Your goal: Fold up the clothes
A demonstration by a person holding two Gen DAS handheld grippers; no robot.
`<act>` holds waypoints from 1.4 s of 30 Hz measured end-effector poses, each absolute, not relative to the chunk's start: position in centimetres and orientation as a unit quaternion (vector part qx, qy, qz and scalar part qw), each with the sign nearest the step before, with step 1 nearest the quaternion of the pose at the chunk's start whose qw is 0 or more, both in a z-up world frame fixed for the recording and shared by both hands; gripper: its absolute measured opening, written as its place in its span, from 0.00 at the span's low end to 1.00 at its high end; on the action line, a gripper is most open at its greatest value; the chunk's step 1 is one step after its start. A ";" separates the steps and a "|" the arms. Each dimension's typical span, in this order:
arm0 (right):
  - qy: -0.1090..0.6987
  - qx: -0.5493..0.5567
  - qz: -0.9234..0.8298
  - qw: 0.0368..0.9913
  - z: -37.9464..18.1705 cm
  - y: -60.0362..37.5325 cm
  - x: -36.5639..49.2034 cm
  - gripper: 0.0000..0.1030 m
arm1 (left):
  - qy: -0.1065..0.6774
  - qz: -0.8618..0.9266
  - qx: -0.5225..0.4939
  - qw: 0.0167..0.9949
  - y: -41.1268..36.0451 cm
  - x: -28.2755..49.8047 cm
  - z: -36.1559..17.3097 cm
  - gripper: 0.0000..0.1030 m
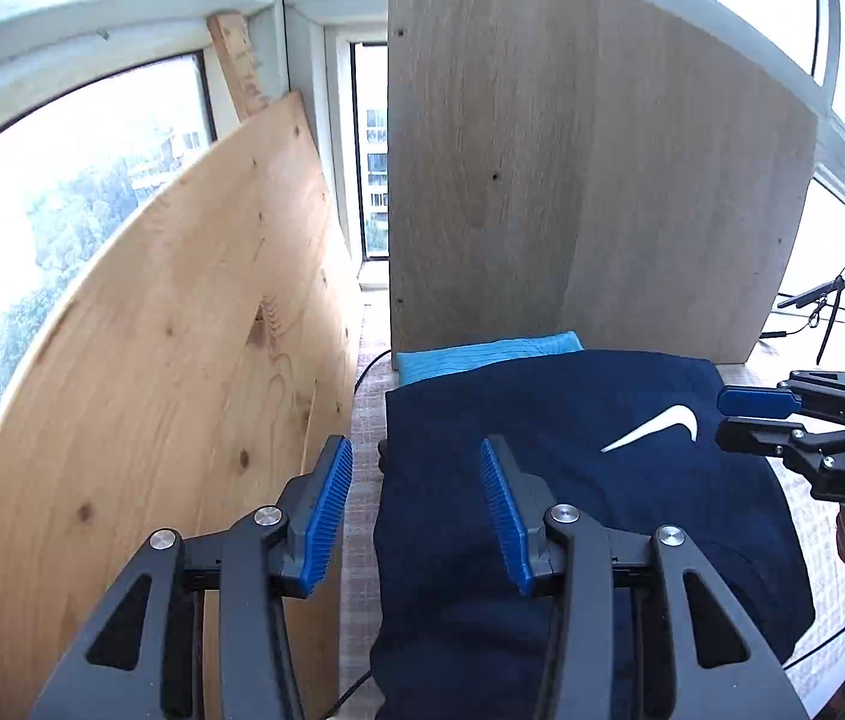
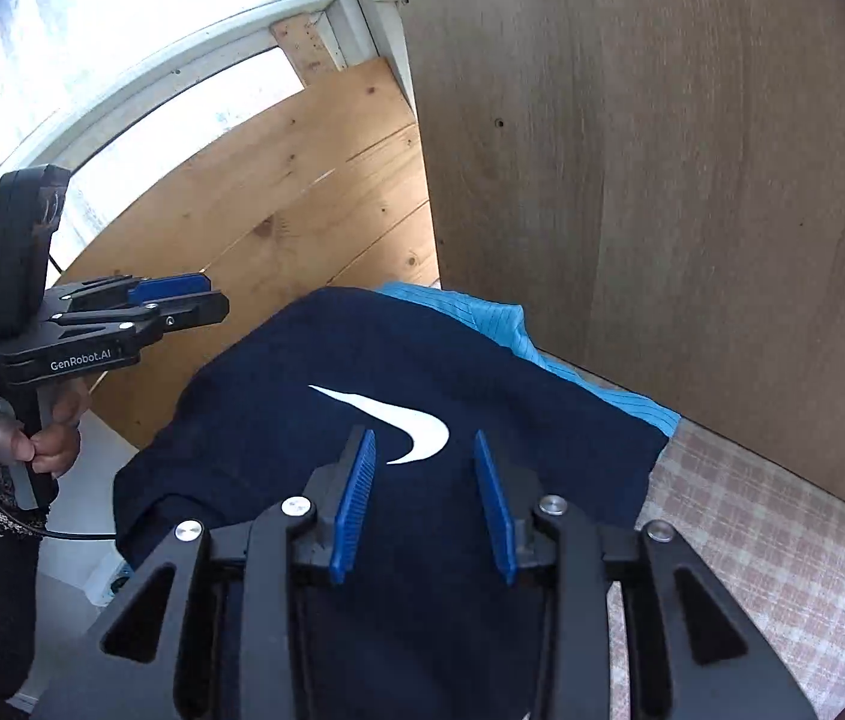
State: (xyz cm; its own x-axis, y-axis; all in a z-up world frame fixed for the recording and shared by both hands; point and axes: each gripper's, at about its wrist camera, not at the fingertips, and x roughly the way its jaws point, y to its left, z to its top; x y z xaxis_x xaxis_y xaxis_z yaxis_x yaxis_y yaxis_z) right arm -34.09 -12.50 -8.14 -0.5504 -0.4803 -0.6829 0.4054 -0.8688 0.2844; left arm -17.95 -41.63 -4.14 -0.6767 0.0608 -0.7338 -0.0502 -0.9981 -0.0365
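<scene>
Here a folded navy-blue garment with a white swoosh logo (image 1: 542, 480) lies on the table with the checked cloth (image 2: 770, 540), its far edge overlapping a folded light-blue striped garment (image 1: 482, 351) that sits against the grey-brown upright board (image 1: 590, 150) at the table's back edge. The left gripper (image 1: 416, 510) hangs over the navy garment's left edge beside a leaning pale pine panel (image 1: 182, 360), jaws spread and holding nothing. The right gripper (image 2: 425, 501) hovers over the swoosh, likewise parted and empty.

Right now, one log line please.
left tool open | right tool open | navy shirt folded, on light blue cloth
</scene>
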 end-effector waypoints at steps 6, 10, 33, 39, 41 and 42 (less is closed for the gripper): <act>-0.031 0.383 -0.885 0.264 -7.9 -13.5 -26.3 0.33 | -0.023 0.914 -0.403 0.043 -41.7 -9.2 -5.7 0.43; -0.011 0.418 -0.873 0.252 -11.0 -14.7 -23.1 0.33 | -0.031 0.890 -0.455 0.014 -42.4 -7.7 -10.2 0.43; -0.048 0.496 -0.863 0.086 -14.3 -10.0 -9.2 0.59 | -0.054 0.883 -0.460 0.074 -31.9 1.4 -10.6 0.55; -0.048 0.496 -0.864 0.067 -14.3 -7.9 -6.6 0.59 | -0.133 0.882 -0.453 0.002 -32.3 4.1 -9.3 0.55; -0.049 0.490 -0.868 0.064 -13.7 -6.7 -5.8 0.59 | -0.124 0.890 -0.440 -0.012 -31.4 5.5 -8.2 0.58; -0.051 0.485 -0.871 0.063 -13.4 -6.0 -5.4 0.59 | -0.118 0.894 -0.433 -0.019 -30.8 6.2 -7.6 0.60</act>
